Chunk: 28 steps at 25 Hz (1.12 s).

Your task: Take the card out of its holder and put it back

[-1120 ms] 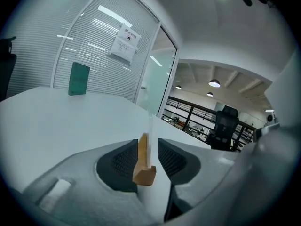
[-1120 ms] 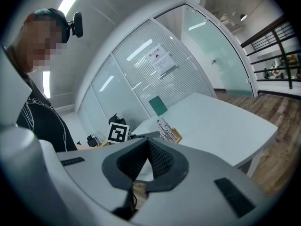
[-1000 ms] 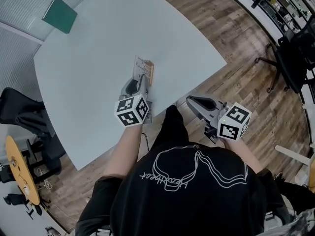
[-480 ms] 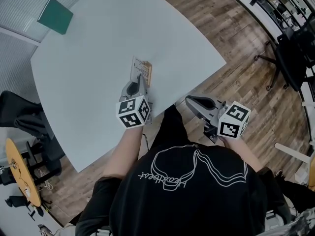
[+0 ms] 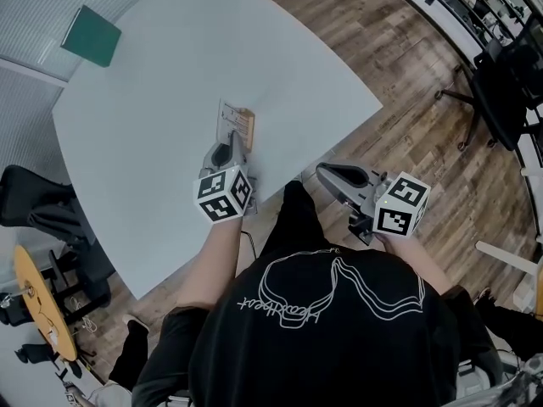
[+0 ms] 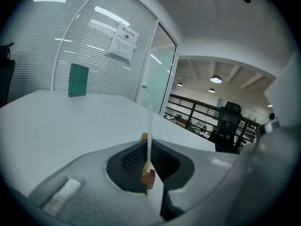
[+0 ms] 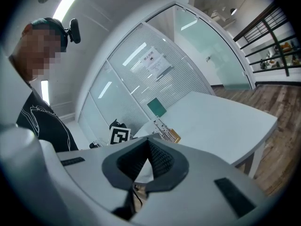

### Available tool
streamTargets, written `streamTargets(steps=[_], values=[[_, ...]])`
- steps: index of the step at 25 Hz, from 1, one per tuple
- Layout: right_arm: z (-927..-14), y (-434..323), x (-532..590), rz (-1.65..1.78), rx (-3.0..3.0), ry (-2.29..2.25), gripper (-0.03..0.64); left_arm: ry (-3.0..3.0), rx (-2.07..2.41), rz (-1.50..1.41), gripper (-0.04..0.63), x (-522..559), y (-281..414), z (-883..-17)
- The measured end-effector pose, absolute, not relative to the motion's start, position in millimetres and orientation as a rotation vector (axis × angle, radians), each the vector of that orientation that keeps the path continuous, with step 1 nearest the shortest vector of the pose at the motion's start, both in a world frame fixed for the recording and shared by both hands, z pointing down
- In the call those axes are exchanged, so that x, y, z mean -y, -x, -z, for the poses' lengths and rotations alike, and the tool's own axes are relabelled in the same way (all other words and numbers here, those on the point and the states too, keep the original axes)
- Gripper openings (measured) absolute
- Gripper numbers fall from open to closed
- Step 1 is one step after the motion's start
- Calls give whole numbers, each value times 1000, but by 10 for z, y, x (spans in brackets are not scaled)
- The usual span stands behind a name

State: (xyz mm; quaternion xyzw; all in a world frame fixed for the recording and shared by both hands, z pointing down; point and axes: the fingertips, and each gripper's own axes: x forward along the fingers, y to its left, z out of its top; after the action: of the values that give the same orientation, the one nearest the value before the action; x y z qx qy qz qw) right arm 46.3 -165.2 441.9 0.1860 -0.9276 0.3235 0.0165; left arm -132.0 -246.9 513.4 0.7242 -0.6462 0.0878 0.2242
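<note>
My left gripper (image 5: 229,147) had just been closing, and its jaws were now clamped on the thin white card (image 6: 149,126), which stood edge-on between the pads. The card was seated upright in its small light-brown wooden slotted holder (image 6: 148,178), near the edge of the pale grey table (image 5: 153,100) closest to me. From my head view the card (image 5: 226,119) and the wood of the holder (image 5: 247,125) sat right at the tips of that gripper. I could not tell whether the pads also caught a bit of the wood.

My right gripper (image 5: 329,173) hung off the table's edge, well apart from the card, with its jaws drawn together on nothing (image 7: 147,171). From there I could see the card and holder (image 7: 168,132) across the tabletop.

I judged the card light, flat and smooth, stiff enough to stand but easy to bend or crease if squeezed hard or pulled at an angle. The best hold seemed the lower part of its near edge, just above the slot, pulling straight along the slot. The holder looked light too. It might lift or slide along with the card unless the other gripper pinned it down.
</note>
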Motion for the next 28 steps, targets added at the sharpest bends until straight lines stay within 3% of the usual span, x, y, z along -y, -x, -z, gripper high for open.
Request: streamTargets(steps=[20,28], values=[[-3892,-664,1572,-864,2983,-685,9,-2127,1845,-204,25,2291,1395,-4331],[-3705,-737,1590,-789,3000,-730,9,-2231,1715,-126,25,1991,1103,-3884]])
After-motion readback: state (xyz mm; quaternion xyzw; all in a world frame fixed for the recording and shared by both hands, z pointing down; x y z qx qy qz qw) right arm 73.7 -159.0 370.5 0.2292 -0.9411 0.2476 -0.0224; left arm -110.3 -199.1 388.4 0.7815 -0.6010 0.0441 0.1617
